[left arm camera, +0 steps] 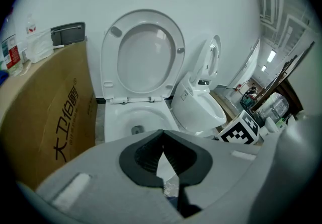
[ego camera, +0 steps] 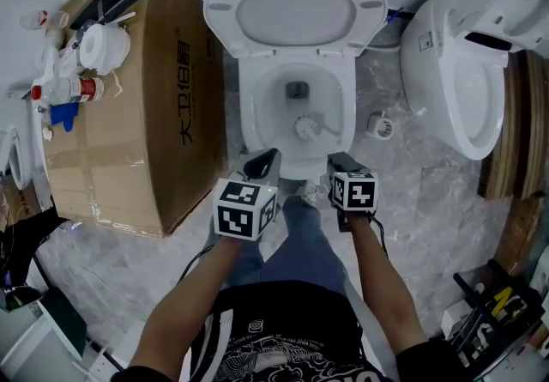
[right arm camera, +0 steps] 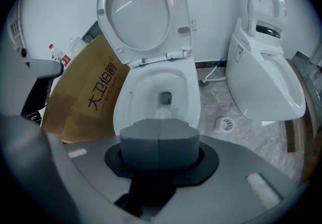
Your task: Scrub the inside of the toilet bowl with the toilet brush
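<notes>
A big cardboard box [ego camera: 146, 114] stands just left of the open toilet [ego camera: 251, 106], whose lid is tipped back toward the wall. A second toilet [ego camera: 437, 54] sits off to the right. Both grippers hover by the bowl's front rim: the left gripper [ego camera: 268, 157] with its fingertips touching, the right gripper [ego camera: 341, 162] pressed fully together (both empty). The toilet brush [ego camera: 306, 125] lies down inside the bowl.

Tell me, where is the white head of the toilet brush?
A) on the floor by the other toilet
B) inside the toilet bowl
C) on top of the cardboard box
B: the toilet brush has its white head down inside the toilet bowl, just below the drain hole.
</notes>
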Tool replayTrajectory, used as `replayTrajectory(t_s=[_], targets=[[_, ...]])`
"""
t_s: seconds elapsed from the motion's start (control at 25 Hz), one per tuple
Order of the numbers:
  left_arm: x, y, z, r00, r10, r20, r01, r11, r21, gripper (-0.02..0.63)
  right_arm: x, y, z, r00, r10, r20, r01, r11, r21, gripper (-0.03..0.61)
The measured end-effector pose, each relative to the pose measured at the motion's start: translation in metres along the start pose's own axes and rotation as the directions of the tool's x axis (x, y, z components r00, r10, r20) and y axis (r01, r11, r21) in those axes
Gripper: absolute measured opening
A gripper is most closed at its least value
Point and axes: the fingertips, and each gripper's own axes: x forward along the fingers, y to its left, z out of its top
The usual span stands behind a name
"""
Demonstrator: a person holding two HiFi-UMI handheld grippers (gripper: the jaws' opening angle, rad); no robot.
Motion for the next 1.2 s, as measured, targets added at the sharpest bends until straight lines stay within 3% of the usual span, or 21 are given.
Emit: replayTrajectory(t_s=[0.28,0.68,0.92,1.2], targets=[[0.002,0.000,0.000,1.000,-0.006,-0.009,0.006,1.000,0.004,-0.008,0.004,-0.025,0.033,0.998,-0.040,0.057,0.038,0.999,0.038,0.149],[0.000,0.019,0.004,1.000,0.004,-0.021,-0.004,1.000,-0.002,-0.008,0.024,-0.028,0.100,0.993,-0.054,0.109,0.058,0.998,-0.038,0.149],[-0.004,0.030,0.007,1.000,0.008,-0.018,-0.008,1.000,-0.009,-0.008,0.033,-0.008,0.116,0.993,-0.064,0.096,0.069,0.996,-0.053,0.149],[-0.004,0.030,0.002,1.000,0.010,-0.026,-0.010,1.000,-0.012,-0.008,0.050,0.042,0.113,0.997,0.028,0.075,-0.022,0.997,-0.079,0.149]])
